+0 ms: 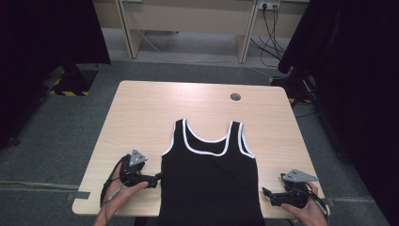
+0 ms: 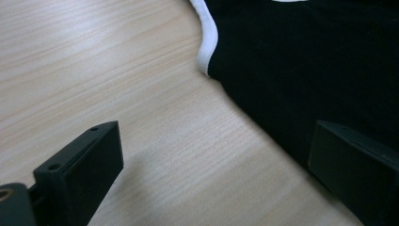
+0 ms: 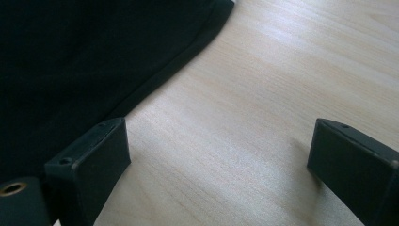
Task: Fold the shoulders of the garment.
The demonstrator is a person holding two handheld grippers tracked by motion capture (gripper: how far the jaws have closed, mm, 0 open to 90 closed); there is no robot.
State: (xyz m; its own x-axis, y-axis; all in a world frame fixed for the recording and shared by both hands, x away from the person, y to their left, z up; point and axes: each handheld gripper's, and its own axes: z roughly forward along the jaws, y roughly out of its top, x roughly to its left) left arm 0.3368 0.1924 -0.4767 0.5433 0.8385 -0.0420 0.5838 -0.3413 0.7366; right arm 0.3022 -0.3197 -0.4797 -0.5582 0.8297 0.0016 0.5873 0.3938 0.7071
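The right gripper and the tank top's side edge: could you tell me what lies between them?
Only bare wooden table separates the open right gripper from the black tank top, per the right gripper view.

A lab-like recording space with a single worktable.

A light wood-grain table (image 1: pixel 141 113) with a round cable port (image 1: pixel 235 97) is set on grey carpet (image 1: pixel 47 136). Black curtains (image 1: pixel 42 33) are hung on both sides. Behind, a pale desk (image 1: pixel 188 19) is seen, with wall sockets (image 1: pixel 269 5) and trailing cables (image 1: pixel 270 33), and yellow-black hazard tape (image 1: pixel 70 92) is laid on the floor.

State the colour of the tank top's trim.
White, on the black fabric tank top; clearest in the high view.
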